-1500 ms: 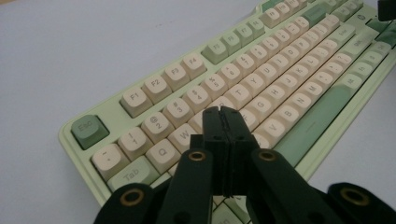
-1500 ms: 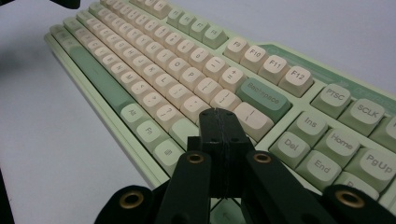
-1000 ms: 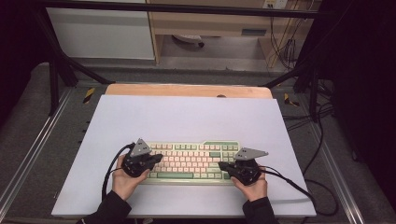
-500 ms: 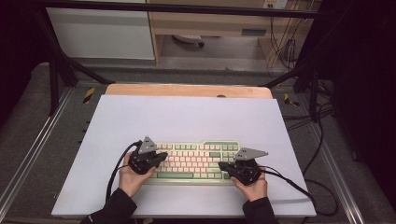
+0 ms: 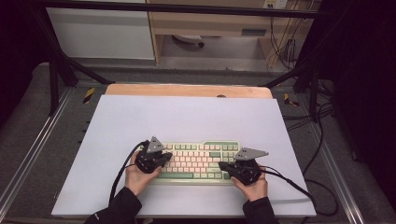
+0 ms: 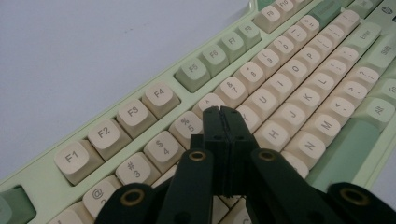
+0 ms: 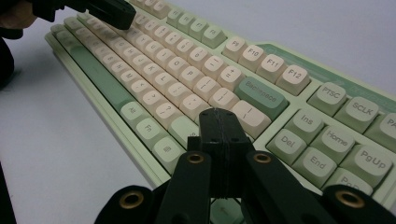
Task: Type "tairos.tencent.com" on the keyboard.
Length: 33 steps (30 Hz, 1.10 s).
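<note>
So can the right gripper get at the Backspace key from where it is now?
Probably yes. The right gripper, jaws shut, hovers over the keyboard with the green Backspace key just ahead of its tips, and nothing lies between. The left gripper is far off at the other end.

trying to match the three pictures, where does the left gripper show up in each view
High view: left gripper at lower left of centre, over the keyboard's left end.
Left gripper view: bottom centre, jaws shut above the number row.
Right gripper view: top left corner, over the far keys.
Shared landmark: the green space bar.
</note>
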### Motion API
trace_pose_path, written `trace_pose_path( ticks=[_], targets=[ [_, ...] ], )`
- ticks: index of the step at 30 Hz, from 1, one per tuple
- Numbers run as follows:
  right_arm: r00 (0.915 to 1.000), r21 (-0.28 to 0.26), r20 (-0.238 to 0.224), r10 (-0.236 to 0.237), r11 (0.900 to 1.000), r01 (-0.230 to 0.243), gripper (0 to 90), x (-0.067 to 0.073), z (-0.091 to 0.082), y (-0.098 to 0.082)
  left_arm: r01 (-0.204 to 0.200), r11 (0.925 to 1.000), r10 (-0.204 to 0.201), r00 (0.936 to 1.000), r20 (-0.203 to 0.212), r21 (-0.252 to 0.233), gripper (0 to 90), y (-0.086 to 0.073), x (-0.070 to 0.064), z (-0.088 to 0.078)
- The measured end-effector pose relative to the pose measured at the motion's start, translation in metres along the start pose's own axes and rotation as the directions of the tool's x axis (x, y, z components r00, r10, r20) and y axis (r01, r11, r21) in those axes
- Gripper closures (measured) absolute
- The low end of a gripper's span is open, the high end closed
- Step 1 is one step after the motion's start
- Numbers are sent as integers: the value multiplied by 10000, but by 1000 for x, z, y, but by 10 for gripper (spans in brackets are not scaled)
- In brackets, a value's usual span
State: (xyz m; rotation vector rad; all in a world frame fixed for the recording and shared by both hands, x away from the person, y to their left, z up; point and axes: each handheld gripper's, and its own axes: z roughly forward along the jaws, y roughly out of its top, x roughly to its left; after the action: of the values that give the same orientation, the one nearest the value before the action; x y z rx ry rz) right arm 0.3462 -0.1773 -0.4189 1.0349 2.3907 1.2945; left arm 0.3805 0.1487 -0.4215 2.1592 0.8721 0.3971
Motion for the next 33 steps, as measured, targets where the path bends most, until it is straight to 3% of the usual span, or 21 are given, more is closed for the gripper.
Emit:
trace_pose_path(
  ticks=[18, 23, 33],
  targets=[
    [10000, -10, 0, 3, 10000, -3, 900, 0, 0, 0, -223, 9997, 223, 9998, 17, 131, 898, -1, -3, 7],
    [10000, -7, 7, -5, 10000, 5, 900, 0, 0, 0, -263, 9995, 263, 9997, 2, -158, 897, 0, -1, -4],
    [10000, -7, -4, 10, 10000, -10, 900, 0, 0, 0, 37, 9988, -47, 9998, -210, -483, 897, -8, 13, -32]
  ],
)
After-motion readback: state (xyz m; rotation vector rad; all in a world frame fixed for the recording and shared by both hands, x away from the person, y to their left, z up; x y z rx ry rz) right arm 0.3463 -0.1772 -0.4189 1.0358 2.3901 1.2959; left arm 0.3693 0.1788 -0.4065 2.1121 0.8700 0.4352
